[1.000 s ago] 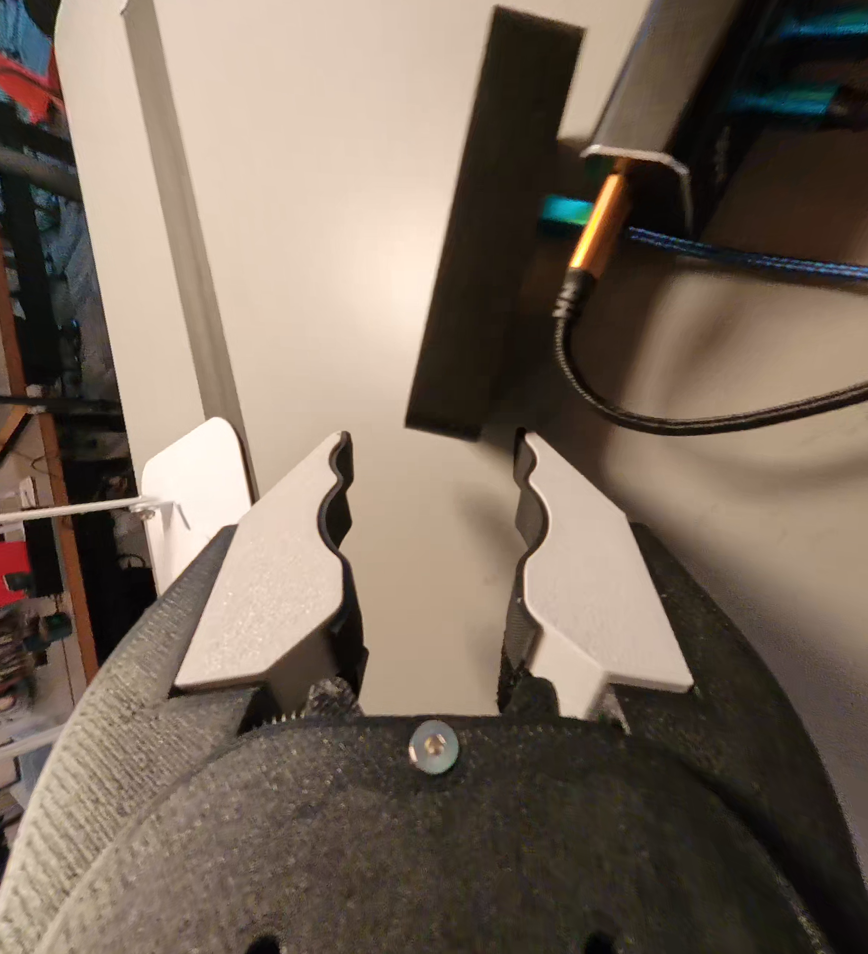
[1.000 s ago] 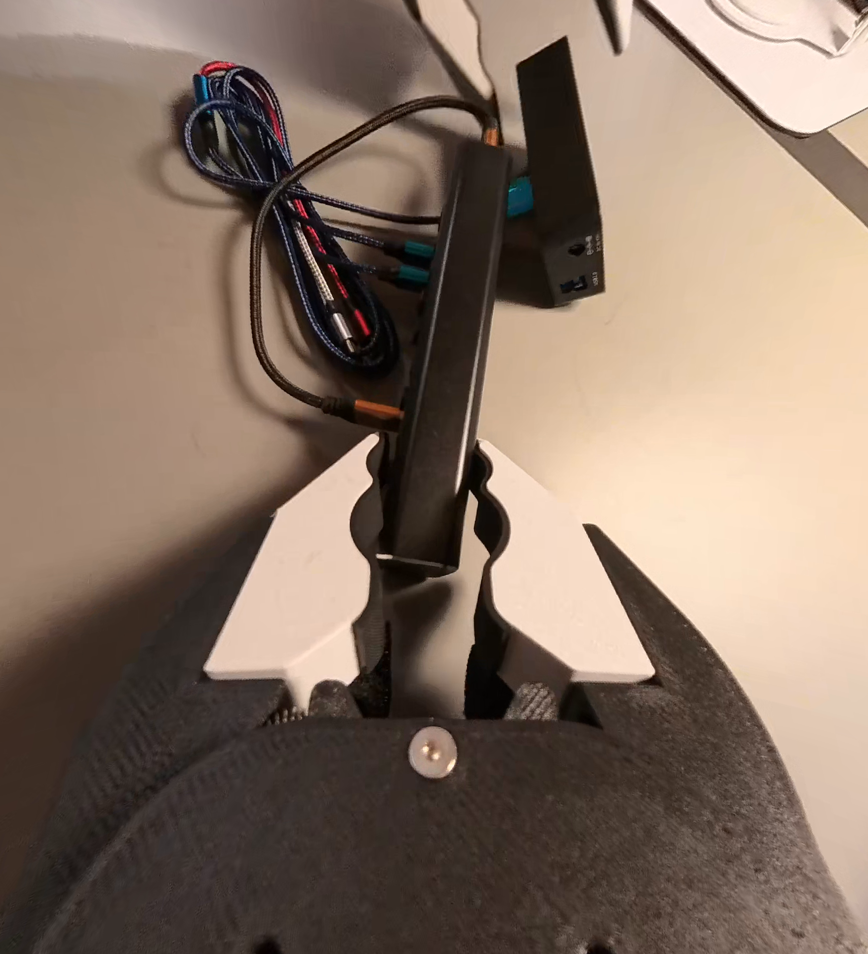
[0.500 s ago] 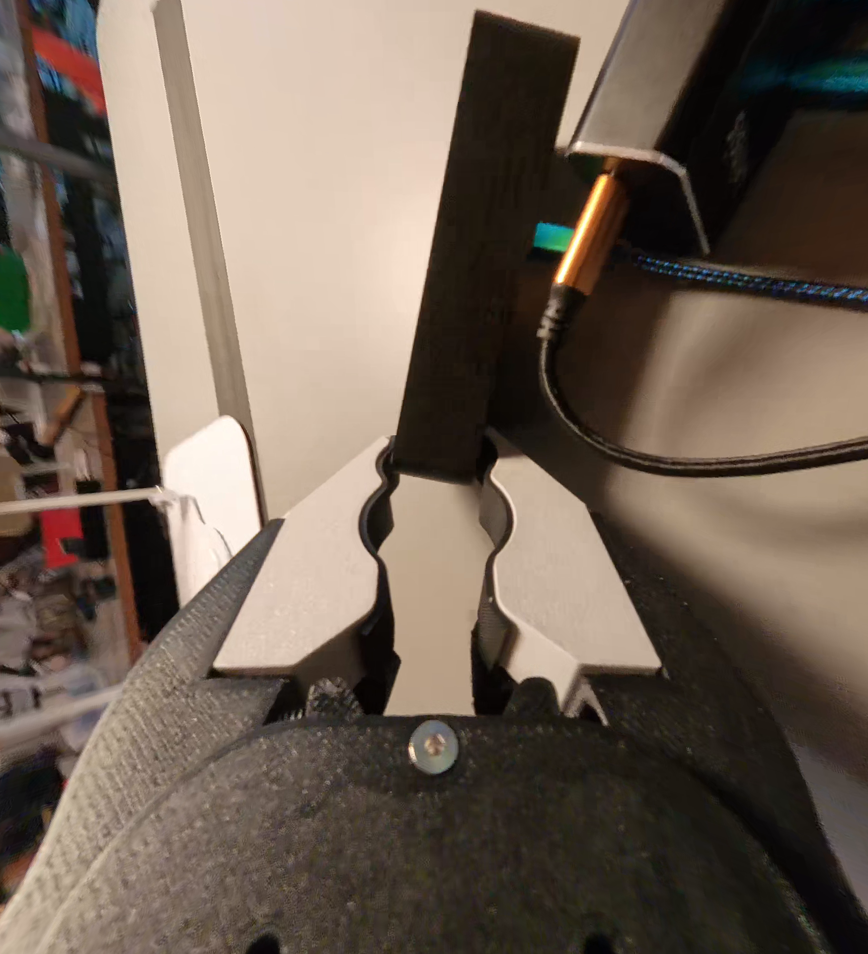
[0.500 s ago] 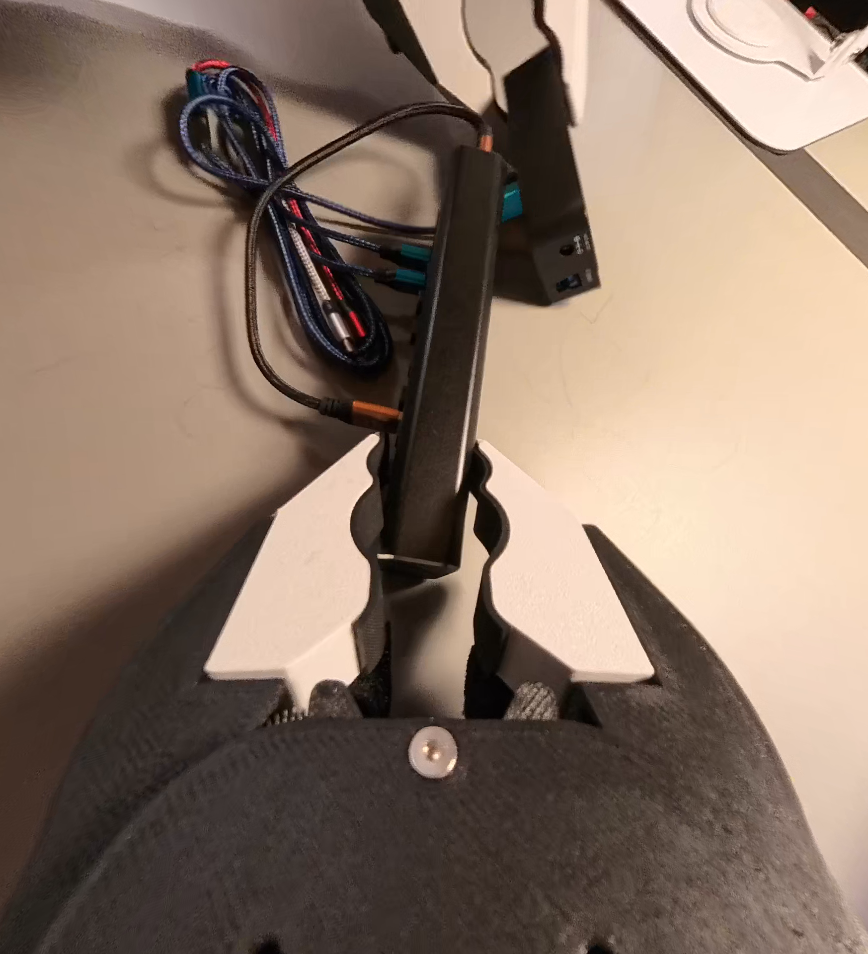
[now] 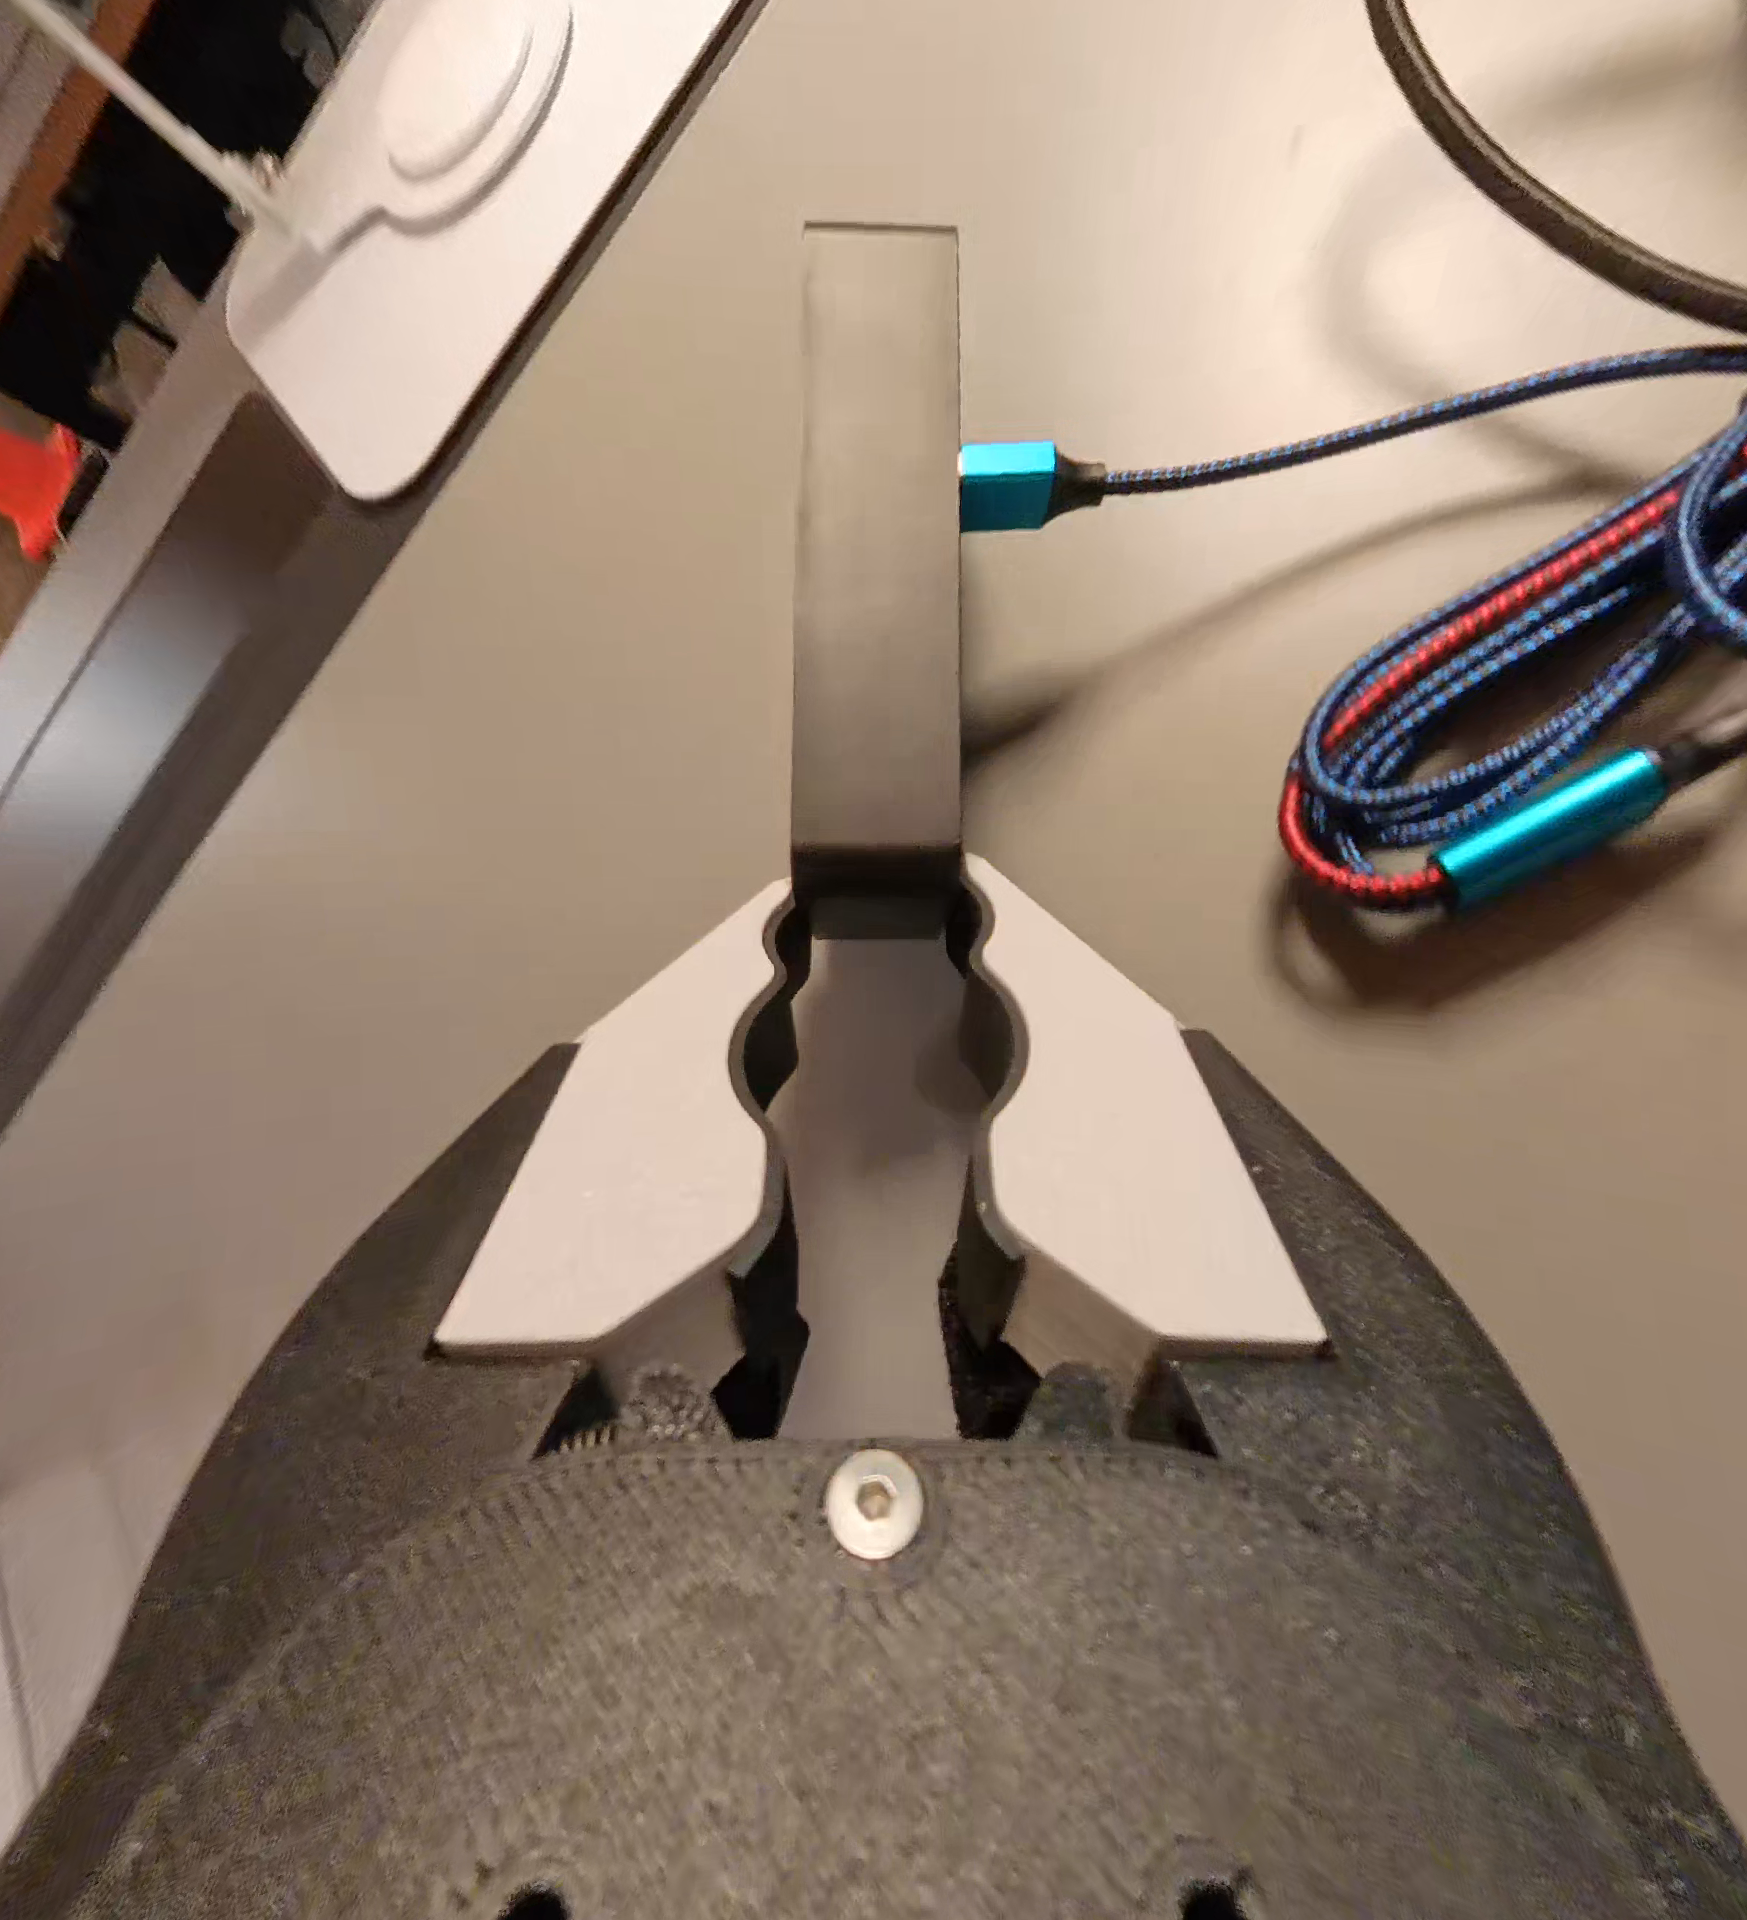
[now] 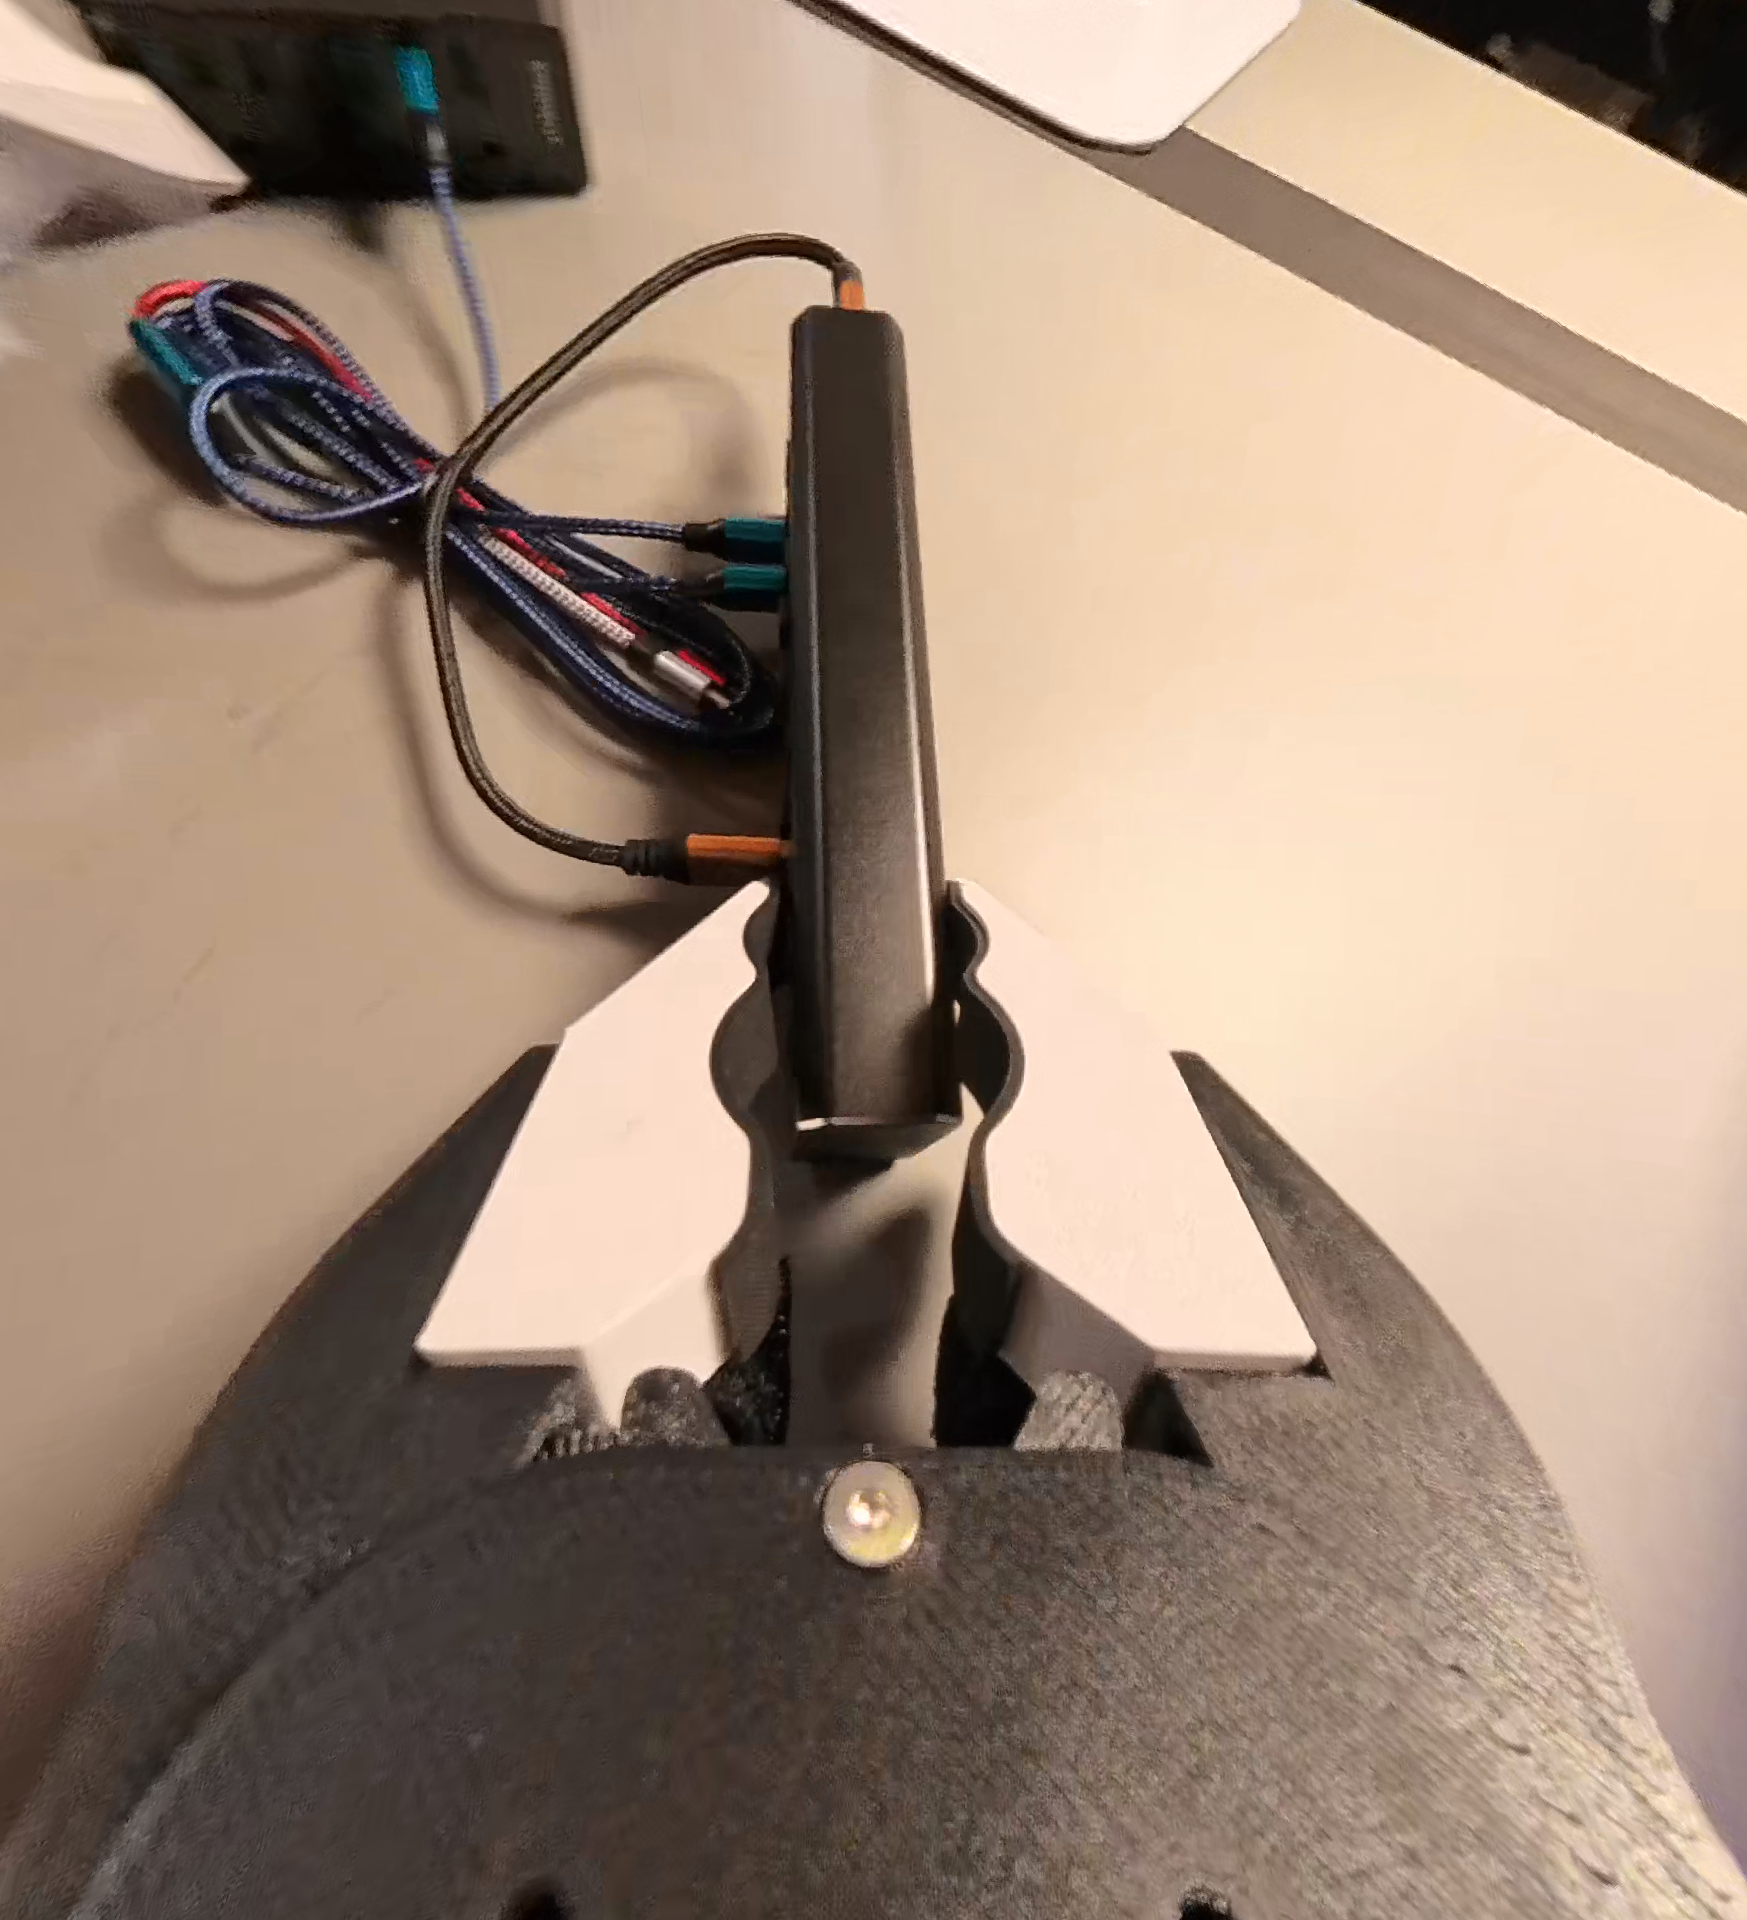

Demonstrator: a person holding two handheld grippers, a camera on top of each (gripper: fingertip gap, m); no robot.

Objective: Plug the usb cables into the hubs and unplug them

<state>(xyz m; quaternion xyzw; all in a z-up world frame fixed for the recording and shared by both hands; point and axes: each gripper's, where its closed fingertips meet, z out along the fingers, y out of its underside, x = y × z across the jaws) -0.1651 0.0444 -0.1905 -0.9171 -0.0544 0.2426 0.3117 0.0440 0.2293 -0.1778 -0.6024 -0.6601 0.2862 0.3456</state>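
The left gripper (image 5: 874,904) fingers pinch the near end of a black hub (image 5: 874,540) above the surface (image 5: 536,727); the right gripper (image 6: 864,997) fingers clamp a slim hub (image 6: 853,675) with cables (image 6: 536,582) plugged in.

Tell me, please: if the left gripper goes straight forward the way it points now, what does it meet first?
Nothing new at once: the left gripper is already shut on the near end of the black hub, which fills its line. Beyond the hub's far end only bare table shows, though depth there is unclear.

A workshop or lab: a plain beige table (image 6: 1264,727) and, past its far left edge, cluttered shelves (image 5: 27,343).
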